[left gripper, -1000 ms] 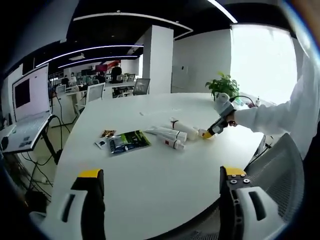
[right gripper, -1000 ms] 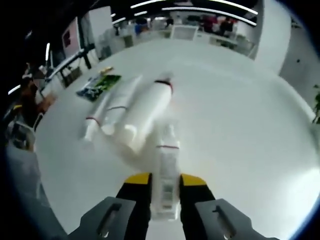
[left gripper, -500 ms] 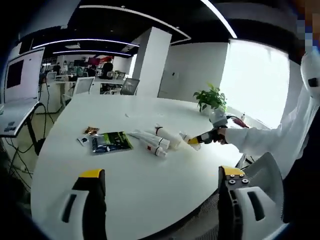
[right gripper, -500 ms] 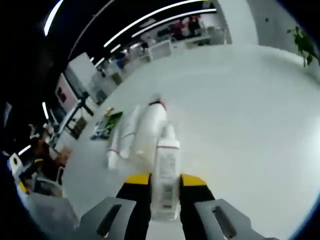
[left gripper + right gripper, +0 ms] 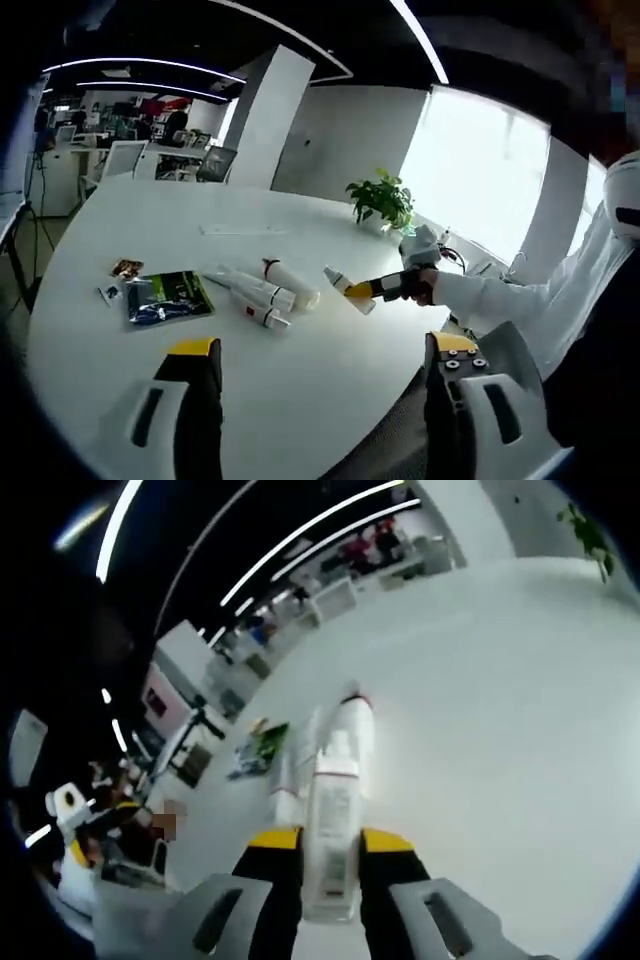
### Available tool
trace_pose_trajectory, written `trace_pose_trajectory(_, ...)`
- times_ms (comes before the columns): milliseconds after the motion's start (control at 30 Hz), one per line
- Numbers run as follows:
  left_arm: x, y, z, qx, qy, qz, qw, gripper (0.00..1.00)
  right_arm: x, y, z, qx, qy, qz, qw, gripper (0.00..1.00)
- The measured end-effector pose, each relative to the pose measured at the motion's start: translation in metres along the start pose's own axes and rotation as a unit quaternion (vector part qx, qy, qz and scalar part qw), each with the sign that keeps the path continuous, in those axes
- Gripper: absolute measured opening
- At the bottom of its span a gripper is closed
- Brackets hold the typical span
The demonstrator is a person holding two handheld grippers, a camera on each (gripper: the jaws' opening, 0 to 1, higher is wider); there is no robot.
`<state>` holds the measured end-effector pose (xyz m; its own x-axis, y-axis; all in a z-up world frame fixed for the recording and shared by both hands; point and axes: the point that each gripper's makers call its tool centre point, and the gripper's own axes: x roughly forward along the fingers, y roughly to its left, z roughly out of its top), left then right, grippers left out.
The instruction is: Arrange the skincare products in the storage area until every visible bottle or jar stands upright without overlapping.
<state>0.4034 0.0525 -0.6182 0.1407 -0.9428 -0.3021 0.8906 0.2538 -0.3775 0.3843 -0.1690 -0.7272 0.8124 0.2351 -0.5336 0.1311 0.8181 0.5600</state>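
- My right gripper [image 5: 330,855] has its fingers pinching a white tube [image 5: 333,820], long axis running straight out along them, cap end away from me.
- That tube is lifted off the bench [image 5: 520,710] (tilted, not yet upright, I judge).
- My left gripper [image 5: 315,395] hangs back, fingers spread and holding nothing.
- The other tubes [image 5: 265,290] lie flat in a cluster beside the green packet [image 5: 165,298], nearer my right.

table [image 5: 330,360]: white | tubes [image 5: 262,292]: white, red bands | packet [image 5: 168,298]: green-black | fingers [image 5: 275,842]: yellow-tipped
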Motion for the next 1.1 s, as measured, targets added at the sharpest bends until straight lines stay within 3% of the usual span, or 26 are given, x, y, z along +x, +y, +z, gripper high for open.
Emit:
trace_pose_trajectory(67, 0.005, -0.002, 0.005, -0.005, 0.003, -0.006, 1.0000, 0.75, -0.002, 0.005, -0.002, 0.003, -0.001, 0.006, 1.0000, 0.14)
trace_pose_trajectory(133, 0.009, -0.015, 0.012, 0.012, 0.001, -0.036, 0.9993, 0.74, -0.006, 0.011, -0.003, 0.002, -0.002, 0.012, 0.9999, 0.14)
trace_pose_trajectory(233, 0.015, -0.023, 0.021, -0.004, -0.001, -0.064, 0.9980, 0.70, -0.009, 0.018, -0.004, 0.000, -0.003, 0.021, 0.9998, 0.14)
trace_pose_trajectory(467, 0.042, -0.007, 0.029, -0.020, 0.013, -0.076, 0.9968, 0.53, -0.016, 0.041, -0.004, 0.008, -0.009, 0.060, 0.9981, 0.14)
trace_pose_trajectory(667, 0.078, -0.010, 0.025, -0.078, 0.029, -0.124, 0.9888, 0.36, -0.019, 0.054, -0.007, 0.010, -0.008, 0.081, 0.9967, 0.14)
trace_pose_trajectory(767, 0.094, -0.020, 0.030, -0.093, 0.016, -0.138, 0.9859, 0.38, -0.022, 0.058, -0.007, 0.011, -0.010, 0.086, 0.9962, 0.14)
trace_pose_trajectory(900, 0.107, -0.022, 0.043, -0.142, -0.009, -0.155, 0.9776, 0.31, -0.026, 0.069, -0.005, 0.023, -0.021, 0.110, 0.9934, 0.14)
trace_pose_trajectory(1100, 0.122, -0.029, 0.043, -0.165, -0.005, -0.175, 0.9706, 0.29, -0.031, 0.082, 0.001, 0.039, -0.037, 0.140, 0.9887, 0.14)
